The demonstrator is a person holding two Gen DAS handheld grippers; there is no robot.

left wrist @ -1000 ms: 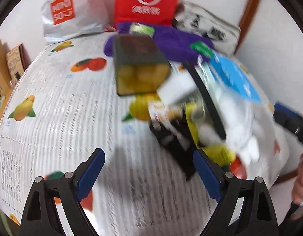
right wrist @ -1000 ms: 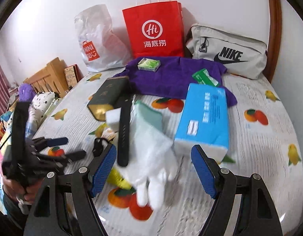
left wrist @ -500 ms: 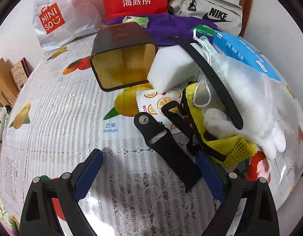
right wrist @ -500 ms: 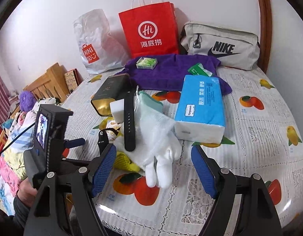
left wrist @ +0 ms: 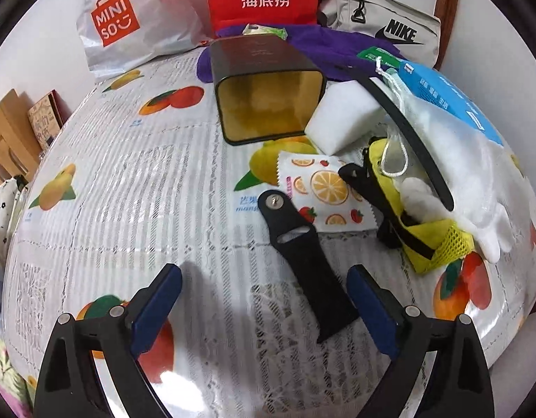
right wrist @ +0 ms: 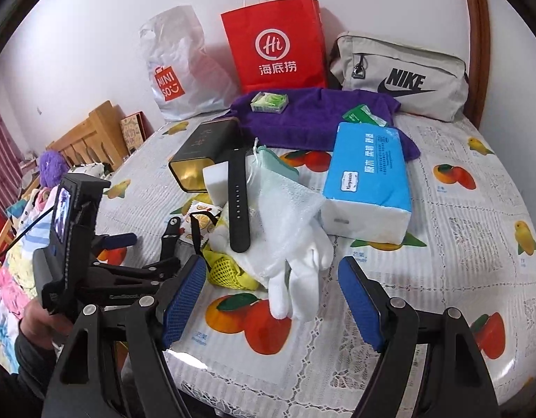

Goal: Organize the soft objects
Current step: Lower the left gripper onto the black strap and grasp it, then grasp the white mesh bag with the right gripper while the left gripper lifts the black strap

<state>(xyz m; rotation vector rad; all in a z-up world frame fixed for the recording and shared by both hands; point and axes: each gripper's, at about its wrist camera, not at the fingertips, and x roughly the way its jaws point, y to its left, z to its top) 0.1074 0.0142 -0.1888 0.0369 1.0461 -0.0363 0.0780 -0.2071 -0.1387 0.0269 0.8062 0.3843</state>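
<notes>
A heap of soft things lies on the fruit-print tablecloth [left wrist: 128,181]. White gloves [right wrist: 295,278] and a white mesh bag [right wrist: 281,195] rest on a yellow mesh pouch [left wrist: 438,247], with a black watch band [right wrist: 238,202] across them. A white sponge [left wrist: 344,118] leans against an open black-and-gold box [left wrist: 268,87]. My left gripper [left wrist: 264,299] is open, a black strap [left wrist: 302,257] lying just ahead between its jaws, untouched. My right gripper [right wrist: 271,299] is open over the glove fingertips, not touching them. In the right wrist view the left gripper [right wrist: 142,256] sits left of the heap.
An orange-print wipe packet [left wrist: 320,191] lies under the strap's end. A blue tissue pack [right wrist: 369,174] and a purple towel [right wrist: 302,118] are behind the heap. A red paper bag [right wrist: 274,45], a white plastic bag [right wrist: 177,69] and a grey pouch [right wrist: 400,76] line the wall.
The left wrist view has gone from blurred to steady and tipped down, so the black strap now lies between its jaws. The right gripper has barely moved. Both stay open.
</notes>
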